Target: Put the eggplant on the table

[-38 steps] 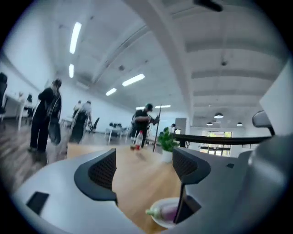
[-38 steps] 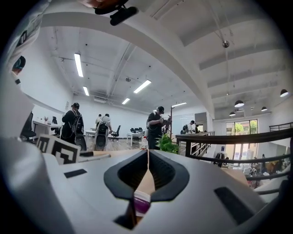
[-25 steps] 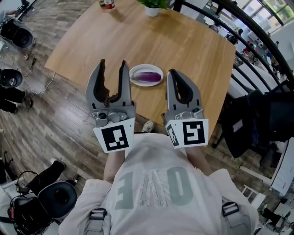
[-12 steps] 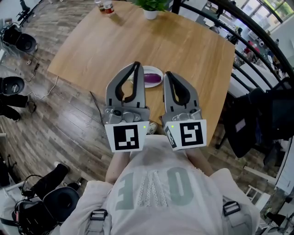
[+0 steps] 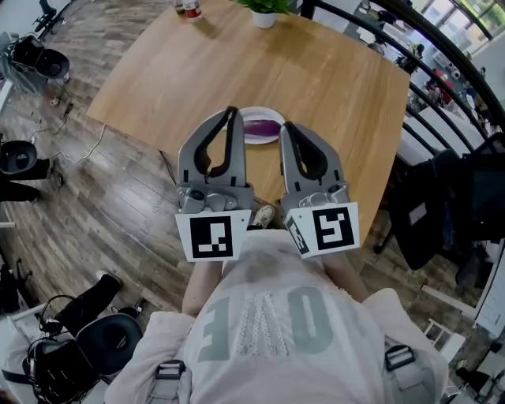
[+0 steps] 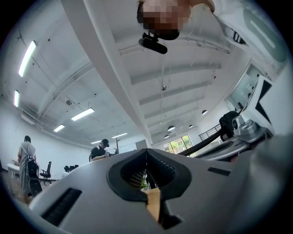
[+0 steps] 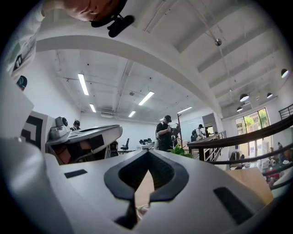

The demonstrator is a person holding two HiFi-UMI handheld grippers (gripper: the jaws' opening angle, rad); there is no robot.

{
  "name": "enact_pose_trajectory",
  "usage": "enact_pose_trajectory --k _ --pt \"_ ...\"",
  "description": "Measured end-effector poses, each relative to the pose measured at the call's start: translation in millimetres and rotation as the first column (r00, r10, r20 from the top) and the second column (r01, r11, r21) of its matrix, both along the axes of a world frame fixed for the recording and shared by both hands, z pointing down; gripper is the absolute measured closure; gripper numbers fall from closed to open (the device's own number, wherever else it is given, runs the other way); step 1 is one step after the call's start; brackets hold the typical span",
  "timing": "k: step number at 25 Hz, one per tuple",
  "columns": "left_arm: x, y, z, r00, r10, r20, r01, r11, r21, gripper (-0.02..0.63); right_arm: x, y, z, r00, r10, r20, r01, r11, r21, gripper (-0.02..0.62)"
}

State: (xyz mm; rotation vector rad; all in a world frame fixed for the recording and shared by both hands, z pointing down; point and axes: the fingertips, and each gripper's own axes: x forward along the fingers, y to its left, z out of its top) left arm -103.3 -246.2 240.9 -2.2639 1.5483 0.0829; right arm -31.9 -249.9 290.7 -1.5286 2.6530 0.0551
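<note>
**Both grippers closed and empty, eggplant on its plate**

Nearest the head camera is the person's white shirt (image 5: 260, 316). Just ahead of it the two marker cubes face up, the left one (image 5: 213, 237) beside the right one (image 5: 327, 229).

From the cubes the two grippers reach forward side by side. The left gripper (image 5: 233, 110) has its jaws pressed together; its own view shows the tips meeting with nothing between them (image 6: 146, 151). The right gripper (image 5: 286, 126) is likewise closed on nothing, its tips meeting in its own view (image 7: 147, 152).

Just beyond the tips, and between them in the head view, the purple eggplant (image 5: 263, 126) lies lengthwise on a small white plate (image 5: 256, 111). The plate sits on the wooden table (image 5: 260, 63), close to its near edge. The left gripper's tips overlap the plate's left rim in that view; whether they touch it cannot be told.

At the table's far edge stand a potted plant (image 5: 264, 12) and, to its left, some bottles (image 5: 188, 6).
</note>
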Motion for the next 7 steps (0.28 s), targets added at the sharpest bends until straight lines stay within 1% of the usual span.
enact_pose_trajectory --k 3,7 --pt "-13.7 -0.3 -3.1 1.000 -0.027 -0.014 0.027 1.000 0.014 0.598 -7.5 -1.8 0.3 1.000 -0.012 0.008 0.012 1.000 -0.006 0.577" --pt "-15.6 5.3 -2.8 0.998 -0.046 -0.033 0.047 0.999 0.011 0.598 -3.1 4.0 1.0 1.000 -0.019 0.004 0.019 1.000 -0.002 0.577"
